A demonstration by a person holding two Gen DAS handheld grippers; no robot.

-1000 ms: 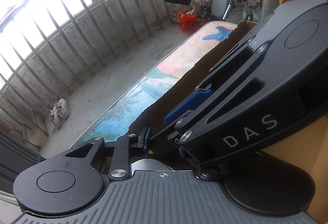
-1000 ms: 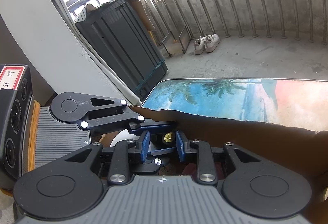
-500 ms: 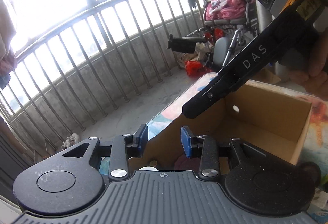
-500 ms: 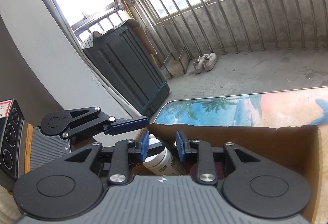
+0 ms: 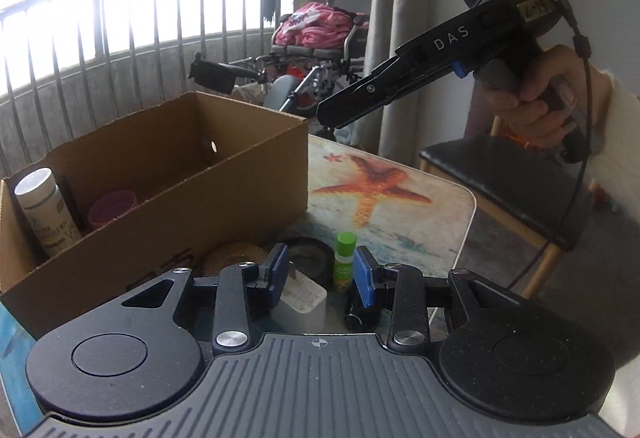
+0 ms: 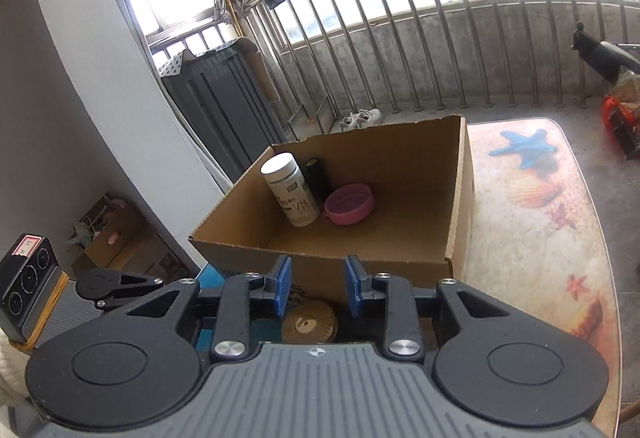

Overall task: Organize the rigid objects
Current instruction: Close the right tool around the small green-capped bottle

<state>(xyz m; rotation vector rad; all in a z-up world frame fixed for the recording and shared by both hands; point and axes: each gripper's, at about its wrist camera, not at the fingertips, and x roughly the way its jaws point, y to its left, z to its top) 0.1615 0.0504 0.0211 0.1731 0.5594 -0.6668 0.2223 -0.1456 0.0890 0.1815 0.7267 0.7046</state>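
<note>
An open cardboard box [image 6: 460, 197] stands on the table and holds a white bottle [image 6: 292, 193], a black cylinder [image 6: 316, 177] and a pink bowl [image 6: 350, 203]. In front of the box lie a woven round coaster [image 5: 232, 258], a green glue stick [image 5: 345, 254], a white charger plug [image 5: 300, 302] and a small black object [image 5: 360, 312]. My left gripper [image 5: 320, 276] hovers open above the plug, its pads touching nothing. My right gripper [image 6: 318, 286] is open and empty over the coaster [image 6: 308, 324], before the box's near wall. A hand holds the right gripper [image 5: 326, 115] high above the box's corner.
The table [image 6: 540, 222] has a seashell and starfish print, with bare room right of the box. A chair [image 5: 500, 173] stands past its corner. A wheelchair [image 5: 320, 49], a railing [image 6: 440, 49], a grey cabinet [image 6: 220, 109] and shoes [image 6: 360, 117] are on the balcony.
Both grippers have drawn back from inside the box to the table in front of it. The left jaws went from nearly closed to open. The left view swung right.
</note>
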